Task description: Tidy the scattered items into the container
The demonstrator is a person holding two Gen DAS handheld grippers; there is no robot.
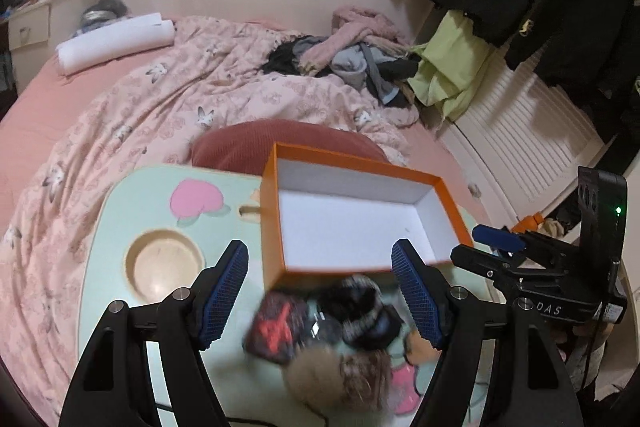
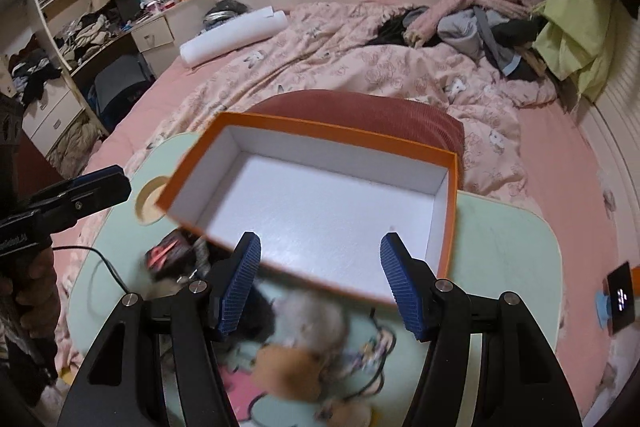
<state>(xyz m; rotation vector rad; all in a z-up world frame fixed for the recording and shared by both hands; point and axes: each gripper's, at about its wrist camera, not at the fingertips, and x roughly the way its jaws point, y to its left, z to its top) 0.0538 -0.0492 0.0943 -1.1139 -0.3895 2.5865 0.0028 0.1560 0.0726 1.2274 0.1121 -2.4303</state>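
An orange box [image 1: 352,163] with a white, empty inside stands on a mint-green lap table [image 1: 120,227]. In front of it lie blurred small items: a black pouch with a red mark [image 1: 276,323], a black and grey furry piece [image 1: 360,303] and a brown pom-pom [image 1: 340,375]. My left gripper [image 1: 326,291] hovers open above them, holding nothing. At the right edge, the right gripper [image 1: 500,243] is beside the box. In the right wrist view the box [image 2: 340,133] fills the centre. My right gripper [image 2: 320,283] is open over its near wall, above a grey fluffy ball [image 2: 308,319] and a tan one [image 2: 288,371].
The table rests on a bed with a pink duvet [image 1: 160,99], against a red cushion [image 2: 360,111]. A round cup recess [image 1: 164,267] is at the table's left. A black cable [image 2: 104,267] crosses its left edge. A clothes pile [image 1: 352,55] lies far back.
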